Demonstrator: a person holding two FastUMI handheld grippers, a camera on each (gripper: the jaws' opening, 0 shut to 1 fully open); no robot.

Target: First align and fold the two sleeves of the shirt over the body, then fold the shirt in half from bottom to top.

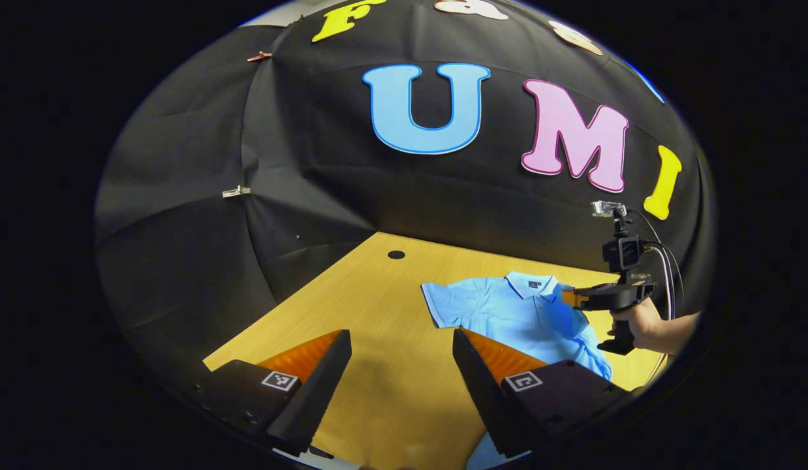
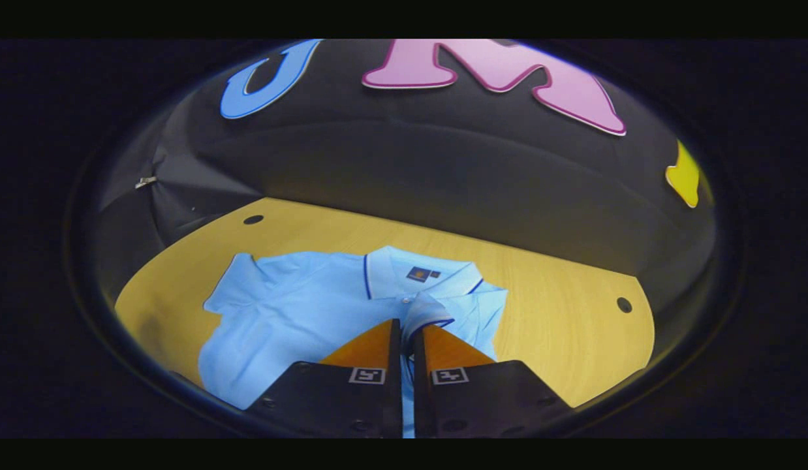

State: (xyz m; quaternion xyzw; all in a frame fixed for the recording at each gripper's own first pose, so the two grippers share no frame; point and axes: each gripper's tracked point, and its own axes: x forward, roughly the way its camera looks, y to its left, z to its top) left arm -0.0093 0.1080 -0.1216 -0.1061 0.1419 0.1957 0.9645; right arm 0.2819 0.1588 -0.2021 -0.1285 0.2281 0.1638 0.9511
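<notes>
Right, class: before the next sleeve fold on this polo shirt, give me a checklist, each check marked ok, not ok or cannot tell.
1. Right gripper pinches the sleeve: ok.
2. That sleeve is lifted over the shirt body: ok.
3. Left gripper open, ready: ok.
4. Other sleeve folded in: not ok, it lies spread out.
5. Collar flat: ok.
6. Hem straight: cannot tell.

Light-blue polo shirt (image 2: 299, 307) flat, collar up; one sleeve (image 2: 422, 310) lifted – pinched
</notes>
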